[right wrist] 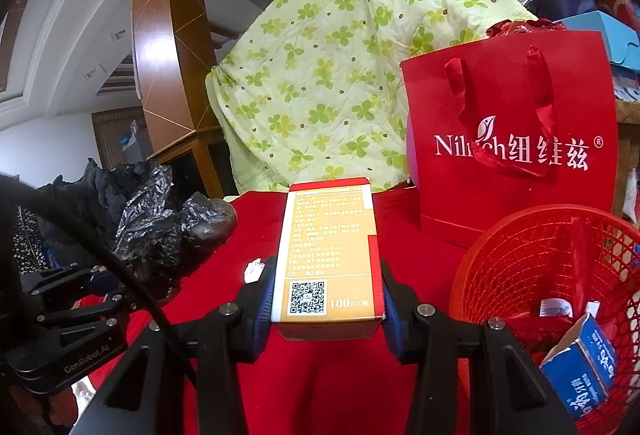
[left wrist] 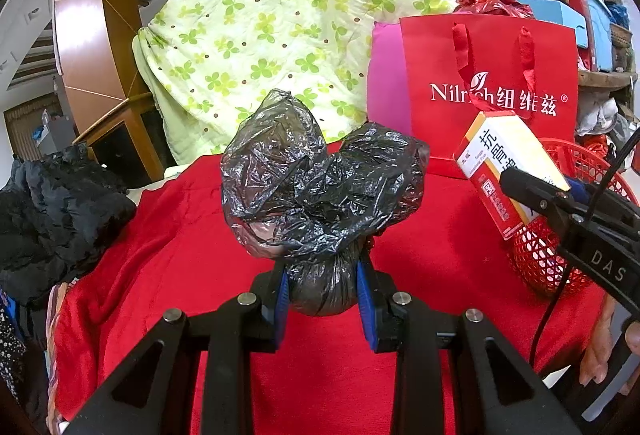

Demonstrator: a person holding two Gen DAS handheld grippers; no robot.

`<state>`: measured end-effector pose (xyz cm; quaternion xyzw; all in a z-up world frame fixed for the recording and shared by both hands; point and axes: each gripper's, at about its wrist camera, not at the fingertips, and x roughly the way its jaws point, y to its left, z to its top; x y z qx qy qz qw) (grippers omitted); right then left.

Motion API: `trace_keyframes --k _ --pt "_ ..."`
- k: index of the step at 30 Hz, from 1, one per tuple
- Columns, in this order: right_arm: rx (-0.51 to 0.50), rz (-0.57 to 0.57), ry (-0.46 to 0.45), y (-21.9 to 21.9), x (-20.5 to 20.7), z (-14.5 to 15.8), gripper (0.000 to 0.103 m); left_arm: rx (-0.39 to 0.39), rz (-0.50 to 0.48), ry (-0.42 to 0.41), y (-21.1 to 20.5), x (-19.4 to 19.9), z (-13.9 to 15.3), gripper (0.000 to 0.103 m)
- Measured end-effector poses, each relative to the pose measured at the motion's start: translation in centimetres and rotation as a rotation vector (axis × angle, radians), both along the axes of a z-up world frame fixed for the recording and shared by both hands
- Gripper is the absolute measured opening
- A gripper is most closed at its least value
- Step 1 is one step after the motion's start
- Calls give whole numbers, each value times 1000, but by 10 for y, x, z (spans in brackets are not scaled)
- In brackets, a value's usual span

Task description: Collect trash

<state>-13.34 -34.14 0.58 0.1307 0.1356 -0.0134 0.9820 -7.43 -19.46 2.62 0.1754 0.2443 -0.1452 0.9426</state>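
Observation:
My left gripper [left wrist: 322,289] is shut on a crumpled black plastic bag [left wrist: 316,187] and holds it above the red cloth [left wrist: 200,235]; the bag also shows at the left of the right wrist view [right wrist: 168,227]. My right gripper [right wrist: 326,305] is shut on a yellow and red medicine box [right wrist: 328,255], held just left of the red mesh basket [right wrist: 520,259]. The box [left wrist: 504,163] and basket [left wrist: 536,259] also show at the right of the left wrist view. A small white paper scrap [right wrist: 254,271] lies on the cloth.
The basket holds a blue carton [right wrist: 584,367] and paper bits. A red Nilrich gift bag [right wrist: 512,139] stands behind it. A green clover quilt [left wrist: 280,27] is piled at the back. Black clothing [left wrist: 52,211] lies at the left edge.

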Motion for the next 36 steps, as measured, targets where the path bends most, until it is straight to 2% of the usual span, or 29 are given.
trace_keyframes --k 36 --pt "2 -68 -65 -14 -25 10 48 -4 -101 -8 -12 6 4 32"
